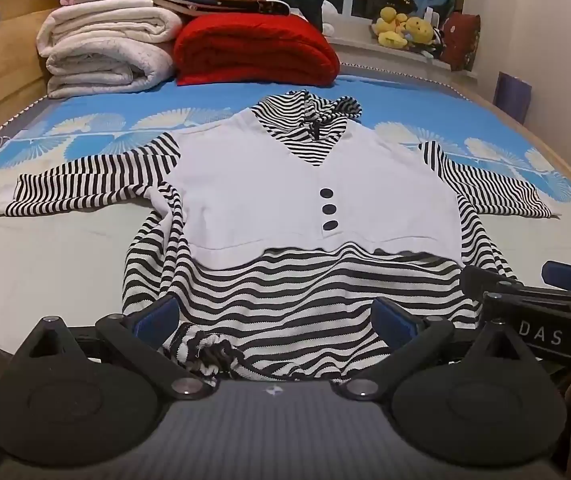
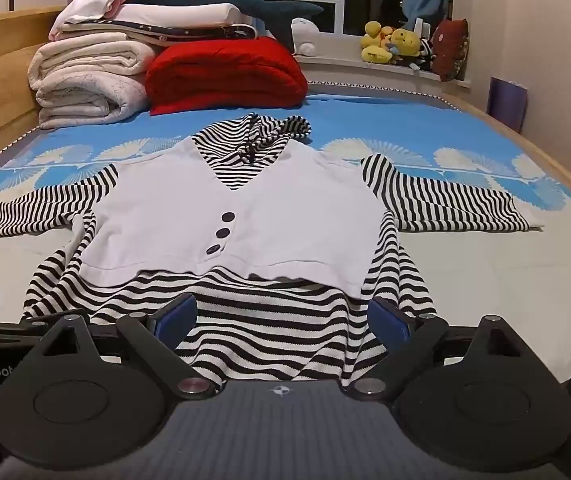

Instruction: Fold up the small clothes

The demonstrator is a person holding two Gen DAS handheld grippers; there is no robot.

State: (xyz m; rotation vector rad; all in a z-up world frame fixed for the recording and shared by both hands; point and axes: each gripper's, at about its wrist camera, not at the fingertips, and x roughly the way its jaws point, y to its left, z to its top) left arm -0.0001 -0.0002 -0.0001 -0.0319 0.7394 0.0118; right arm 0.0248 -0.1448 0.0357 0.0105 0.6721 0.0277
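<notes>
Right gripper (image 1: 525,276) reads "DAS".

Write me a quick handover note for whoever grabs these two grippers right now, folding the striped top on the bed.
Left gripper: open, empty, over the left part of the hem.
Right gripper: open, empty, over the right part of the hem.
Striped top: flat on the bed, front up, hood away from you, both sleeves spread sideways, hem nearest you and a bit rumpled.
Done: top laid out.
Left: every fold; none is made yet. The sleeves look like a sensible start.
</notes>
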